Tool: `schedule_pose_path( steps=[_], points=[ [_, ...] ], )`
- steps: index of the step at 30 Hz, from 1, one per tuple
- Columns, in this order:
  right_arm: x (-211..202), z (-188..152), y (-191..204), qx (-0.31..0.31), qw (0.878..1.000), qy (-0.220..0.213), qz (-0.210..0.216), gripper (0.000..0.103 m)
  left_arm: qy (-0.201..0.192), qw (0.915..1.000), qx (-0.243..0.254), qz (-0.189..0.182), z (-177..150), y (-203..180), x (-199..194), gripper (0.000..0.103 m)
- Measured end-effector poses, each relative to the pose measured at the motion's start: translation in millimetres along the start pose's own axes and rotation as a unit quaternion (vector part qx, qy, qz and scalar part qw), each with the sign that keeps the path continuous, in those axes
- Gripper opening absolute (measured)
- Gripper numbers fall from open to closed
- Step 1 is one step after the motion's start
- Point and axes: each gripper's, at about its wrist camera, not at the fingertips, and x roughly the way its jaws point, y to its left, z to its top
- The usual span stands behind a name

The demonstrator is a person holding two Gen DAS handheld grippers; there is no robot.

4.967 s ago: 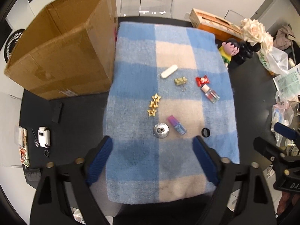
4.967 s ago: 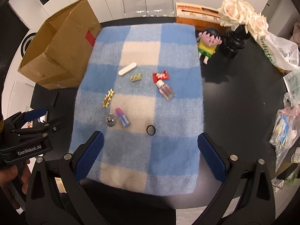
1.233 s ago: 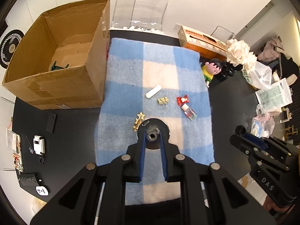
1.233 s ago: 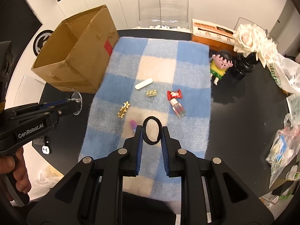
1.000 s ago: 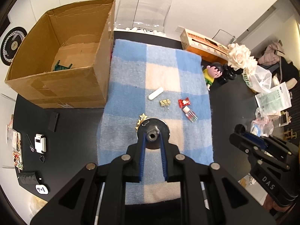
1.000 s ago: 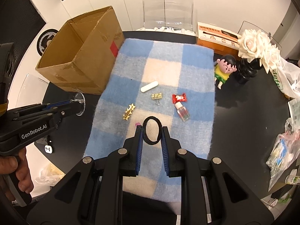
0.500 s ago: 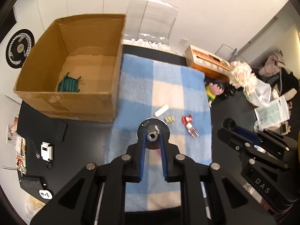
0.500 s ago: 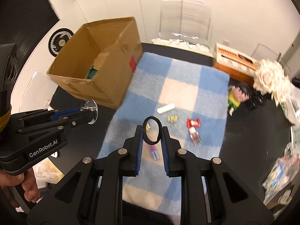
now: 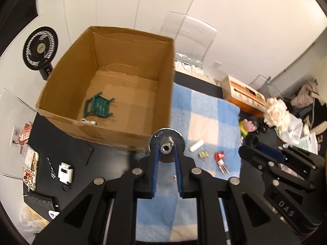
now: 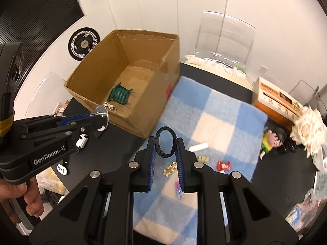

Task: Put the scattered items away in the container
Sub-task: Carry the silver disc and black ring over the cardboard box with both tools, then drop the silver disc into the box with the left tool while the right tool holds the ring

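Observation:
My left gripper [image 9: 166, 150] is shut on a round silver metal disc [image 9: 166, 140], held in the air near the front right corner of the open cardboard box [image 9: 169, 77]. It also shows in the right wrist view [image 10: 100, 116] with the disc [image 10: 100, 114]. My right gripper [image 10: 165, 143] is shut on a black ring [image 10: 165, 143], held above the blue checked blanket [image 10: 224, 110] beside the box [image 10: 143, 120]. A green toy bench [image 9: 99, 107] lies inside the box. On the blanket lie a white stick [image 9: 196, 145], a gold clip [image 9: 203, 154], a red wrapper [image 9: 219, 155], a gold star clip [image 10: 170, 169] and a purple tube [image 10: 178, 190].
A doll [image 9: 248, 125], white roses [image 9: 278, 112] and an orange box [image 9: 243, 95] stand right of the blanket. A white device [image 9: 65, 172] and small clutter lie on the black table at left. A fan [image 9: 40, 48] and clear chair [image 9: 188, 38] stand behind.
Both grippers closed on their items, the disc and the ring, lifted them off the blanket and have carried them up and left toward the box, whose inside now shows.

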Motion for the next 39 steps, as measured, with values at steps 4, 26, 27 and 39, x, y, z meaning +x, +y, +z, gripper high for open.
schedule_pose_path(
  steps=[4, 26, 27, 39],
  points=[
    [7.2, 15.0, 12.5, -0.011, 1.000, -0.002, 0.008, 0.019, -0.014, 0.9997, -0.011, 0.014, 12.5, 18.0, -1.0, 0.015],
    [66.9, 112.4, 67.1, -0.065, 0.997, -0.010, 0.028, 0.019, -0.042, 0.9961, -0.056, 0.054, 75.3, 103.5, 17.1, 0.015],
    [69.4, 115.7, 69.6, -0.067, 0.997, -0.010, 0.030, 0.019, -0.041, 0.9960, -0.057, 0.055, 77.0, 106.4, 18.3, 0.015],
    [96.8, 136.6, 94.8, -0.088, 0.995, 0.003, 0.038, 0.020, -0.037, 0.9957, -0.056, 0.064, 88.1, 126.9, 27.8, 0.015]
  ],
)
